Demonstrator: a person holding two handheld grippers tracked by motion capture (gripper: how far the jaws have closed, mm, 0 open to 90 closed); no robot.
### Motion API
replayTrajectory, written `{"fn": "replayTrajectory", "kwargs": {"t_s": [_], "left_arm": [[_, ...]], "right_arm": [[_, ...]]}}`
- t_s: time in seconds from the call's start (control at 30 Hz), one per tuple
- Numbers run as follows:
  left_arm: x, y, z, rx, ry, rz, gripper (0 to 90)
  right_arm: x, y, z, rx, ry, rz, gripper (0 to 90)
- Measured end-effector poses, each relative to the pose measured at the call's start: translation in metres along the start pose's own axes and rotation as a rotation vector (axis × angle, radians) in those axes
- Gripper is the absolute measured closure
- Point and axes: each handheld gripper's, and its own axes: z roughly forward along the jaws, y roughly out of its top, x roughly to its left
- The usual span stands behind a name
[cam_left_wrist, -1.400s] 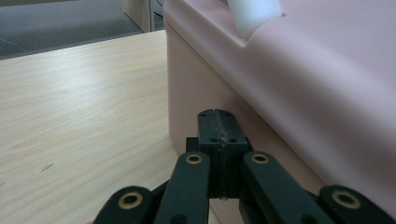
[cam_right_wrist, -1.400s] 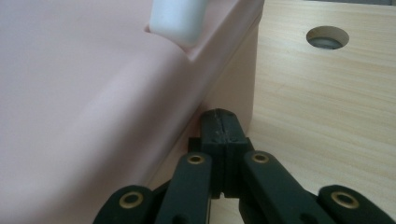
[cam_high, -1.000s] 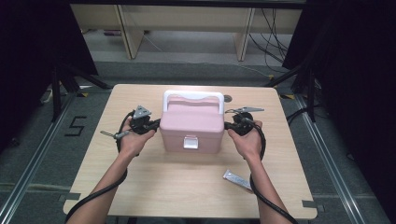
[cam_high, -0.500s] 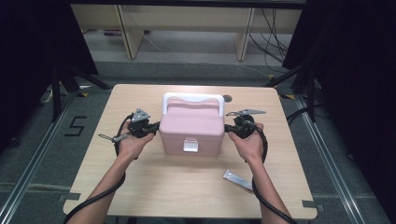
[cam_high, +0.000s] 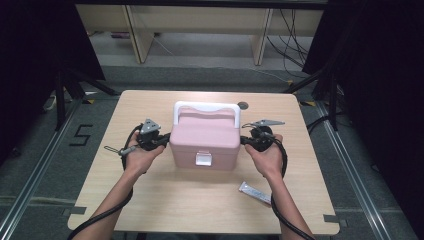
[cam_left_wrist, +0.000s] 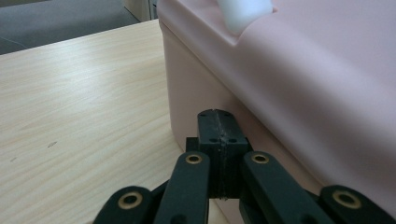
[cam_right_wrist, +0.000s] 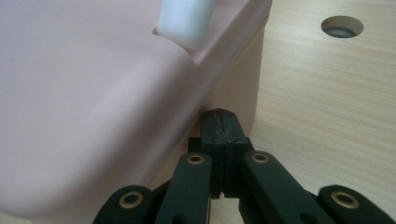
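Observation:
A pink lidded box (cam_high: 205, 140) with a white handle (cam_high: 206, 107) and a white front latch (cam_high: 203, 159) stands in the middle of the wooden table (cam_high: 165, 200). My left gripper (cam_high: 164, 142) is shut, its tip at the box's left wall (cam_left_wrist: 196, 98) just under the lid's rim. At the box's right wall (cam_right_wrist: 238, 79), my right gripper (cam_high: 244, 140) is shut too, its tip under the lid's overhang. Nothing sits between the jaws of either gripper (cam_left_wrist: 217, 122) (cam_right_wrist: 221, 122). The white handle's ends (cam_left_wrist: 245, 14) (cam_right_wrist: 187, 21) show in both gripper views.
A small silver tube (cam_high: 255, 193) lies on the table near the front right, beside the person's right forearm. A round cable hole (cam_high: 243, 105) sits behind the box (cam_right_wrist: 342, 26). Dark curtains and shelving legs surround the table.

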Motion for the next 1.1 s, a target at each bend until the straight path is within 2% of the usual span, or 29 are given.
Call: {"fn": "replayTrajectory", "kwargs": {"t_s": [0.07,0.1,0.17,0.2,0.23,0.27,0.3,0.33,0.37,0.4,0.57,0.6,0.63,0.67,0.8,0.83,0.9,0.97,1.03,1.07,1.1], "left_arm": [[-0.002,-0.001,-0.002,0.002,0.0,0.001,90.0],[-0.003,-0.002,-0.004,0.005,-0.001,0.002,90.0],[-0.004,-0.003,-0.005,0.004,-0.003,0.0,90.0],[-0.004,-0.003,-0.006,0.008,-0.004,0.004,90.0],[-0.004,-0.004,-0.007,0.01,-0.008,0.003,90.0],[-0.005,-0.005,-0.007,0.002,-0.008,-0.002,90.0],[-0.006,-0.005,-0.008,0.008,-0.006,-0.001,90.0],[-0.006,-0.006,-0.008,0.007,-0.01,0.001,90.0],[-0.007,-0.007,-0.009,0.003,-0.015,-0.003,90.0],[-0.007,-0.007,-0.009,0.003,-0.015,-0.003,90.0],[-0.011,-0.008,-0.012,0.01,-0.012,0.003,90.0],[-0.011,-0.008,-0.013,0.016,-0.015,0.009,90.0],[-0.012,-0.008,-0.014,0.019,-0.01,0.008,90.0],[-0.013,-0.009,-0.015,0.02,-0.011,0.01,90.0],[-0.015,-0.012,-0.019,0.018,-0.024,0.004,90.0],[-0.016,-0.013,-0.02,0.017,-0.024,0.005,89.9],[-0.018,-0.015,-0.024,0.023,-0.023,0.007,90.0],[-0.018,-0.016,-0.024,0.015,-0.032,0.006,89.9],[-0.02,-0.017,-0.026,0.02,-0.023,0.009,90.0],[-0.02,-0.018,-0.028,0.018,-0.025,0.011,90.0],[-0.021,-0.019,-0.029,0.018,-0.023,0.011,90.0]], "right_arm": [[0.002,-0.002,-0.002,0.002,-0.009,0.005,90.0],[0.0,-0.002,-0.002,-0.002,-0.002,-0.024,90.0],[0.001,-0.003,-0.003,-0.003,0.003,-0.01,90.0],[0.005,-0.004,-0.004,0.014,0.003,0.023,90.0],[0.002,-0.004,-0.004,0.003,0.004,-0.008,90.0],[0.003,-0.004,-0.005,0.002,0.002,0.001,90.0],[0.001,-0.005,-0.005,0.003,0.013,-0.029,90.0],[0.003,-0.006,-0.006,0.001,0.002,-0.001,90.0],[0.002,-0.007,-0.007,0.003,0.014,-0.025,90.0],[0.004,-0.008,-0.008,0.002,0.011,-0.008,90.0],[0.006,-0.011,-0.011,0.004,0.014,-0.01,90.0],[0.005,-0.012,-0.014,0.006,0.006,-0.033,90.0],[0.006,-0.014,-0.014,0.005,0.023,-0.011,90.0],[0.006,-0.015,-0.014,0.001,0.019,-0.008,90.0],[0.007,-0.018,-0.017,0.001,0.03,-0.013,90.0],[0.007,-0.018,-0.018,0.003,0.027,-0.034,90.0],[0.008,-0.019,-0.02,0.0,0.022,-0.042,90.0],[0.009,-0.02,-0.021,0.011,0.022,-0.03,90.0],[0.01,-0.021,-0.022,0.002,0.017,-0.046,90.0],[0.011,-0.023,-0.021,0.006,0.023,-0.02,90.0],[0.011,-0.023,-0.023,0.001,0.026,-0.043,90.0]]}}
